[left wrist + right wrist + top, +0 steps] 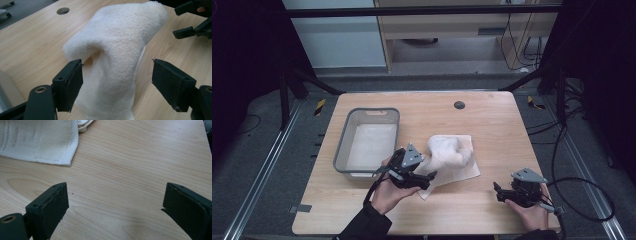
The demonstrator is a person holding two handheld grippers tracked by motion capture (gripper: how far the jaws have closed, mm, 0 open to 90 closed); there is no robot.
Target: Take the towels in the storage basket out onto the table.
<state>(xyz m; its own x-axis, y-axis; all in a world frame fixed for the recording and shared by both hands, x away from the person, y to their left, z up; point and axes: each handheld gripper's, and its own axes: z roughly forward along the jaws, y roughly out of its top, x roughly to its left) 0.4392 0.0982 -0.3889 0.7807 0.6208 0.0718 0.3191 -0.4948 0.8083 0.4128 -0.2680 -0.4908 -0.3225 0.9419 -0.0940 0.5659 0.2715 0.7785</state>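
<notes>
We find the white towel (451, 159) bunched mid-worktop, just right of the grey basin (343, 155). Left tool (117, 82) stands wide open astride its hump, gripping nothing; right tool (113, 210) waits open, empty, near the front right corner. Judged next: re-grasp an edge to fold.

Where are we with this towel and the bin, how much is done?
Done: little that shows; the grey bin holds only its pale lining. In hand: nothing. The white towel lies bunched on the table; the left gripper stands open around its near end, pads not pressing. The right gripper is open over bare wood. Left: probably gripping, then folding or binning.
</notes>
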